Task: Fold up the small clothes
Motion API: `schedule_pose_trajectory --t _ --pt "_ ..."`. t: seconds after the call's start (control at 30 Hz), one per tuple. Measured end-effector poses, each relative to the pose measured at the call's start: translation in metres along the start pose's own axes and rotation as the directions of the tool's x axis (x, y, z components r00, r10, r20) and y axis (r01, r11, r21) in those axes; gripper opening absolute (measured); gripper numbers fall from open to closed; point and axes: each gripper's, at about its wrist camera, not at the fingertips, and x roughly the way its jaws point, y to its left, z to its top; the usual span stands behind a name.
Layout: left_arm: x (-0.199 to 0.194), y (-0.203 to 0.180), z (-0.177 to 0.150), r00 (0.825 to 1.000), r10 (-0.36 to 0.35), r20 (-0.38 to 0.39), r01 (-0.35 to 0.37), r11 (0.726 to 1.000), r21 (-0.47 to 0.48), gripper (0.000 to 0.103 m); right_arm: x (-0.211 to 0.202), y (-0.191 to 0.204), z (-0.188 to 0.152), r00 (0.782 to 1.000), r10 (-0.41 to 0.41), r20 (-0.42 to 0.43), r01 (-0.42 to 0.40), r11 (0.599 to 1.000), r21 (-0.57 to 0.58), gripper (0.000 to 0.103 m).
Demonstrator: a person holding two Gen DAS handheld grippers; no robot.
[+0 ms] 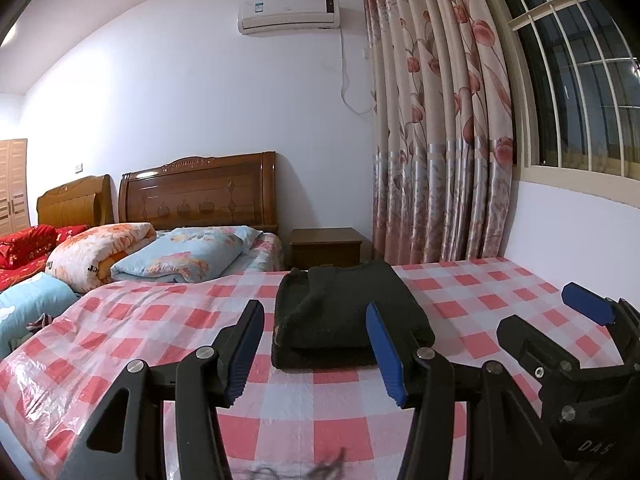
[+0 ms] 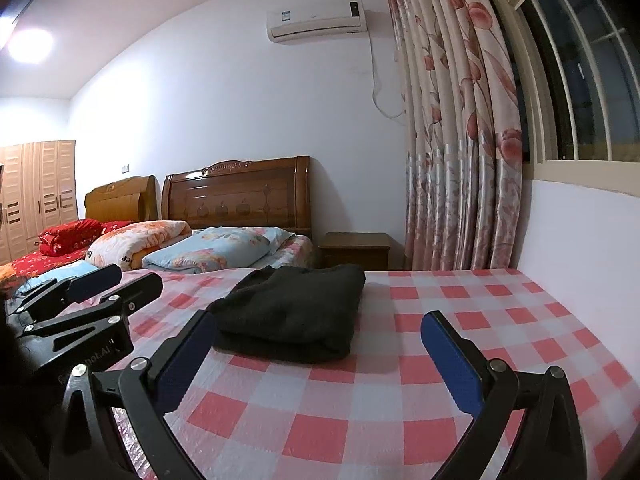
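With both hand-held grippers (image 1: 316, 350) (image 2: 320, 360) wide open and empty, we judge the folded garment (image 1: 344, 312) at frame centre soft and light, best pinched at its edge.

White walls (image 1: 180, 100) enclose the room. An air conditioner (image 1: 289, 14) is mounted high on the far wall. Floral curtains (image 1: 436, 140) hang beside a barred window (image 1: 580, 92), dark outside. Two wooden headboards (image 1: 200, 192) stand against the far wall, a bedside cabinet (image 1: 328, 246) beside them. A wardrobe (image 2: 38, 192) occupies the left corner. A ceiling light (image 2: 30, 46) is lit.
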Motion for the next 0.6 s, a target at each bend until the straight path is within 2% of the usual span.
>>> schedule_pose_trajectory --t 0.6 --pt "-0.0020 0.0016 -0.0015 1.000 0.015 0.002 -0.015 1.000 0.007 0.054 0.0017 0.0008 -0.0008 1.000 0.003 -0.009 -0.003 1.000 0.001 0.103"
